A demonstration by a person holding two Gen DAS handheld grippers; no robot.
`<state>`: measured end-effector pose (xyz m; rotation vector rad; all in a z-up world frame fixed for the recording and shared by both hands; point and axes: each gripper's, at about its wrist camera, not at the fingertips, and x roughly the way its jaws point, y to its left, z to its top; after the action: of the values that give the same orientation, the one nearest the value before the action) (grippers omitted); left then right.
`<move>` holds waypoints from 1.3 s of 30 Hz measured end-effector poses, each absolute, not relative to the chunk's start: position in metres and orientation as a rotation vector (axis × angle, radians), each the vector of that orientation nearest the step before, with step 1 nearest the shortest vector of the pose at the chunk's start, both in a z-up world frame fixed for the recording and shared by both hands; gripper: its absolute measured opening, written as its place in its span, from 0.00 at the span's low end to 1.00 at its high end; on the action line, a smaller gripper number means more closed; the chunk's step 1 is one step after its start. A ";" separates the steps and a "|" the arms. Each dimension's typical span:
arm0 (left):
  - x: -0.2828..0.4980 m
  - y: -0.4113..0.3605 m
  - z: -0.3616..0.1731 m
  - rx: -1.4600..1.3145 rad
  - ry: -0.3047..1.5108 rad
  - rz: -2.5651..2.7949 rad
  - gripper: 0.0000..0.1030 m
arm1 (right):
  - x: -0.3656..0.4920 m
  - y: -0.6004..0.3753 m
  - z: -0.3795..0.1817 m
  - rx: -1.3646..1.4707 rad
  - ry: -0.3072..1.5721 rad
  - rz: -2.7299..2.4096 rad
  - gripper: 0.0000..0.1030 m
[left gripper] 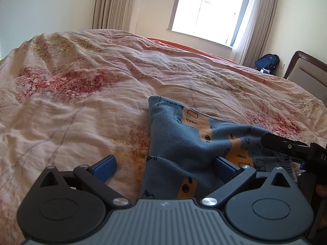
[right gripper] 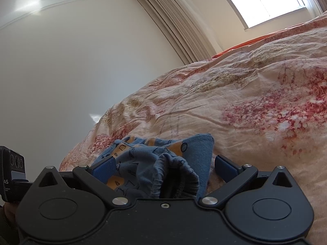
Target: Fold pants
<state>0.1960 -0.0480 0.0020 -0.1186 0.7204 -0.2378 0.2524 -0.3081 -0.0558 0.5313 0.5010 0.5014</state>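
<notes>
We see the pants (left gripper: 184, 143) lying on the bed (left gripper: 81, 102), on its flowered cover, near the edge where we stand. They are blue with orange patches and small drawings. They are not spread flat. The cloth is bunched and creased, and one corner points away from us toward the window (left gripper: 208, 10).

Our left gripper (left gripper: 165, 168) is spread wide. Its left finger rests on the cover beside the pants, and its right finger is at the cloth, so the edge of the pants lies between the jaws but nothing pinches it. Our right gripper (right gripper: 164, 166) is also spread wide, and the elastic waistband (right gripper: 175, 175) sits crumpled between its jaws, not clamped.

We judge that the folding is at an early or middle stage. We cannot tell if one fold is already made, because the layers are too crumpled to count. No neat, flat packet is there. What is left, we think, is to take hold, smooth the cloth and fold it.
</notes>
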 end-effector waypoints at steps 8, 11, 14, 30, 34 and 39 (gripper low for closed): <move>0.193 -0.055 0.003 -0.107 0.732 -0.300 1.00 | 0.250 -0.304 -0.054 0.507 0.497 0.490 1.00; 0.192 -0.054 0.002 -0.112 0.741 -0.301 1.00 | 0.250 -0.304 -0.054 0.508 0.496 0.491 1.00; 0.191 -0.053 0.001 -0.117 0.743 -0.302 1.00 | 0.250 -0.304 -0.055 0.507 0.495 0.490 1.00; 0.186 -0.038 0.003 -0.233 0.780 -0.313 0.99 | 0.249 -0.305 -0.054 0.518 0.495 0.495 1.00; 0.184 -0.041 0.004 -0.202 0.781 -0.317 0.99 | 0.246 -0.305 -0.054 0.520 0.490 0.489 1.00; 0.184 -0.039 0.006 -0.206 0.777 -0.313 0.97 | 0.246 -0.304 -0.053 0.508 0.488 0.477 1.00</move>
<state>0.1838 -0.0390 0.0063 -0.2062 0.7767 -0.3126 0.2458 -0.3036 -0.0529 0.5084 0.4885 0.4767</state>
